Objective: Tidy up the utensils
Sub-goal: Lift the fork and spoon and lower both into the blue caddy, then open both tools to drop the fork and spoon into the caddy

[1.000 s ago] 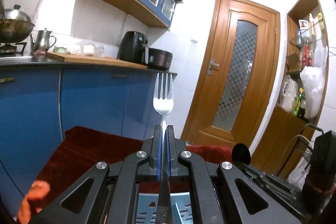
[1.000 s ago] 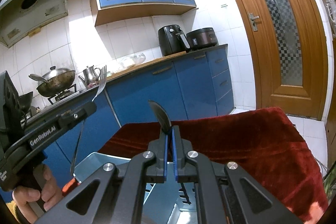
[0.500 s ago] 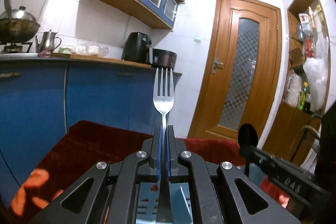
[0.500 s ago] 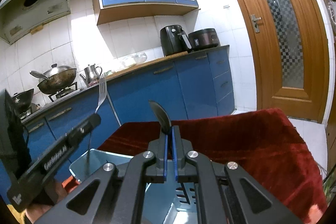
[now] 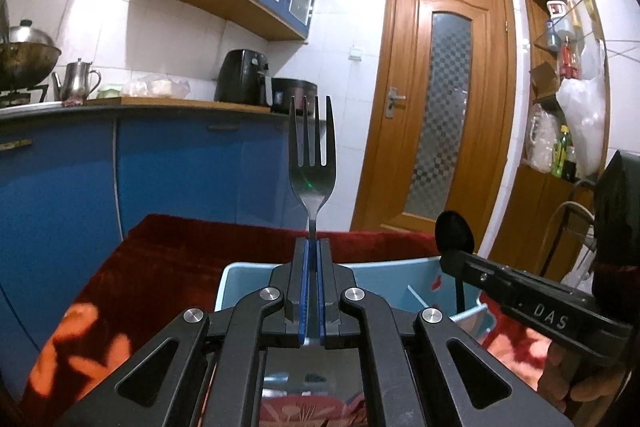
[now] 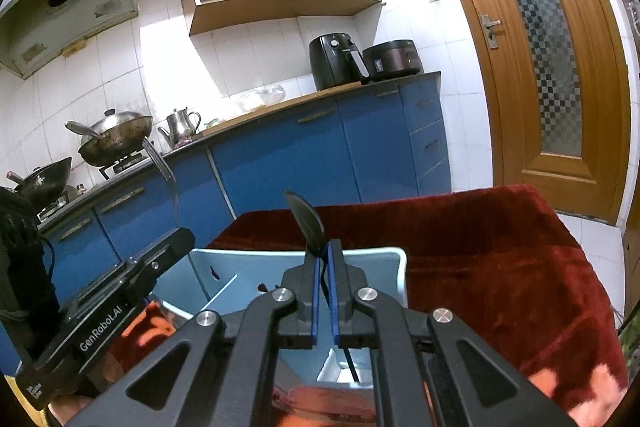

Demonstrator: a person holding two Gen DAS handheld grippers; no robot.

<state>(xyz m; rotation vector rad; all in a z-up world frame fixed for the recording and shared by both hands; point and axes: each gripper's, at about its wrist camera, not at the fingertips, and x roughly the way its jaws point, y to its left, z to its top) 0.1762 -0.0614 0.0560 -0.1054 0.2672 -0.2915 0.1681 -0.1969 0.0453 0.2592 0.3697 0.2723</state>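
Note:
My left gripper (image 5: 312,247) is shut on a steel fork (image 5: 312,163), held upright with its tines up, above a light blue utensil basket (image 5: 240,277). My right gripper (image 6: 323,251) is shut on a black spoon (image 6: 307,219), bowl up, above the same basket (image 6: 394,263). In the left wrist view the right gripper (image 5: 450,263) and the black spoon (image 5: 454,233) show at the right. In the right wrist view the left gripper (image 6: 182,237) and the fork (image 6: 162,165) show at the left. The basket has dividers inside.
The basket stands on a table under a red cloth (image 6: 500,259) with orange flowers. Blue kitchen cabinets (image 6: 300,155) run behind, with woks, a kettle and an air fryer (image 6: 334,61) on the counter. A wooden door (image 5: 444,103) is at the back right.
Both grippers have lowered toward the basket with their utensils still held. The basket now shows larger under both.

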